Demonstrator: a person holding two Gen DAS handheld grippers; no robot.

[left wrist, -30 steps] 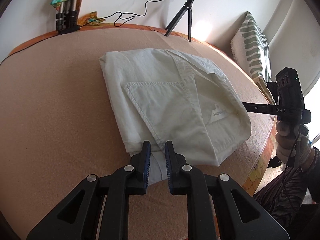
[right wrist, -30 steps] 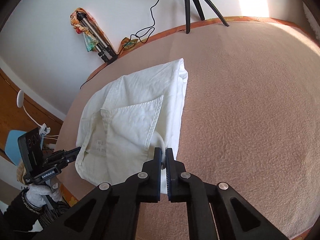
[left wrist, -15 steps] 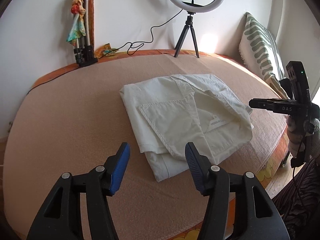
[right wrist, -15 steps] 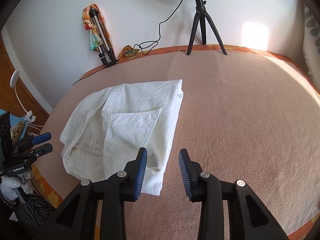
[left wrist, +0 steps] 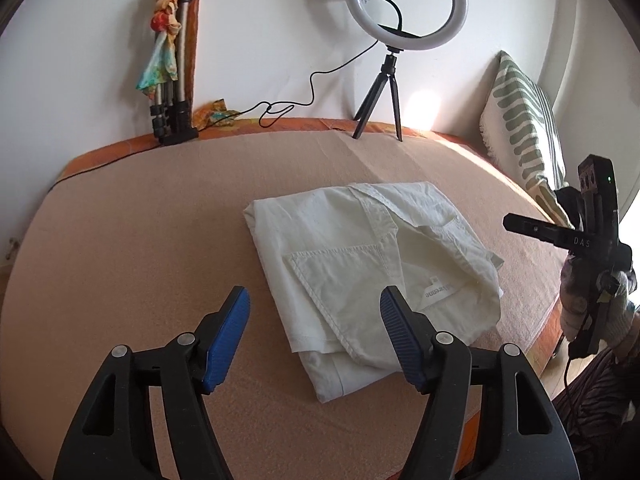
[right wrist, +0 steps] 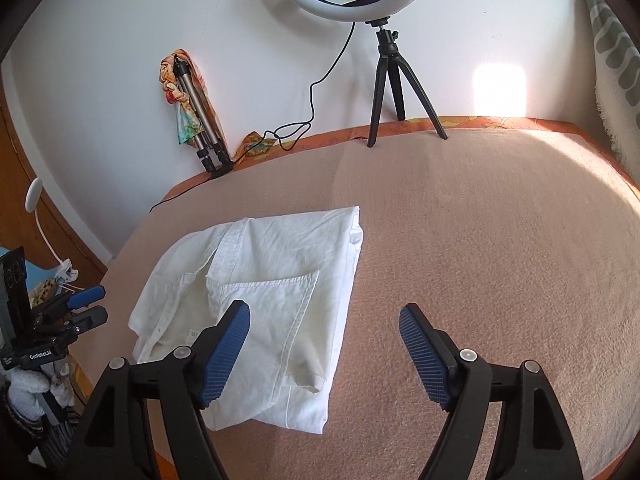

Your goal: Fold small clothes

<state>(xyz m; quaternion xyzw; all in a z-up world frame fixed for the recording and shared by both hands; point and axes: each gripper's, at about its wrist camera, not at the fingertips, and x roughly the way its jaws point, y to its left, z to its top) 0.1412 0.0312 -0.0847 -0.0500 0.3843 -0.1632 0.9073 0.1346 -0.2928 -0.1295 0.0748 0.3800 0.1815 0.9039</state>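
folded white cotton garment (left wrist: 372, 280) with a stitched pocket, flat on the peach fleece blanket (left wrist: 140, 248) (label possibly a neck tag). left black gripper with blue ribbed pads (left wrist: 314, 304) spread wide, gripping nothing, above the cloth's near edge. right gripper (right wrist: 324, 320) equally wide, empty, beside the garment's right edge.

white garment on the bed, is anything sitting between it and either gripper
Nothing visible does. The white garment lies folded on the tan blanket, and both the left gripper and right gripper hang open just in front of it, with only bare blanket between.
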